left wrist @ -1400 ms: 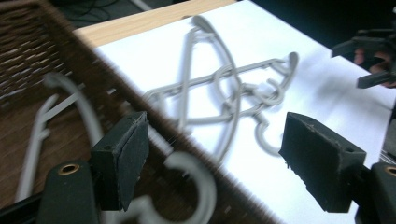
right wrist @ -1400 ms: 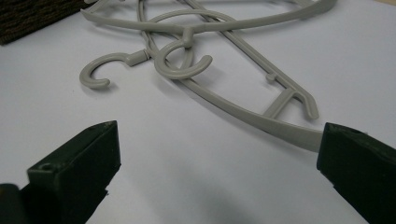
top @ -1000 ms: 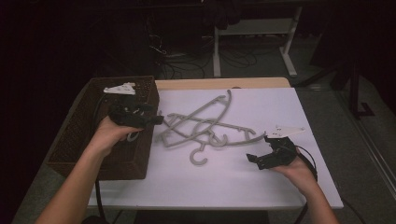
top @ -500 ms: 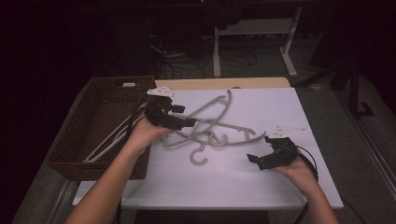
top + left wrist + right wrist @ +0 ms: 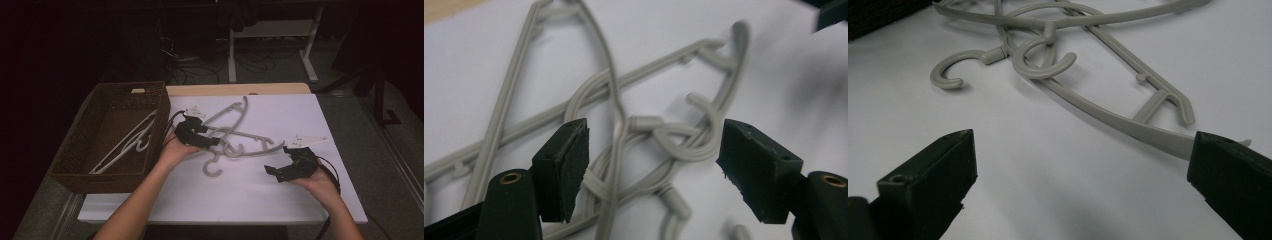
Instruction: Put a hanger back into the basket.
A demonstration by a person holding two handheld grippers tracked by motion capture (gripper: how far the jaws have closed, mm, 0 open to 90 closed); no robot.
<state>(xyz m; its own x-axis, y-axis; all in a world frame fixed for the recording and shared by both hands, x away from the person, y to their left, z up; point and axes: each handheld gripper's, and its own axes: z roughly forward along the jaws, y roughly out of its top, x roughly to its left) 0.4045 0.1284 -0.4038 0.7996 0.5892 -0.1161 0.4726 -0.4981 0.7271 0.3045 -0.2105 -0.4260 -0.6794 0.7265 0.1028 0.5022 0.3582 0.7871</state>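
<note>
Pale grey hangers (image 5: 235, 132), dark brown woven basket (image 5: 75, 155), white table cover (image 5: 260, 190), black grippers' pads (image 5: 566, 167)

A dim lab or workroom: at twelve o'clock beyond the white-covered table (image 5: 300, 110), loose cables (image 5: 250, 62) trail over the dark floor around a white metal desk frame (image 5: 272, 47).

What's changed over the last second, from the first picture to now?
The left tool moved from over the wicker basket across and down to the tangled grey hangers on the white table. Its jaws have just been closing and now straddle hanger wires without pressing them. A hanger now lies in the basket. The right tool and the hanger pile stayed put.
</note>
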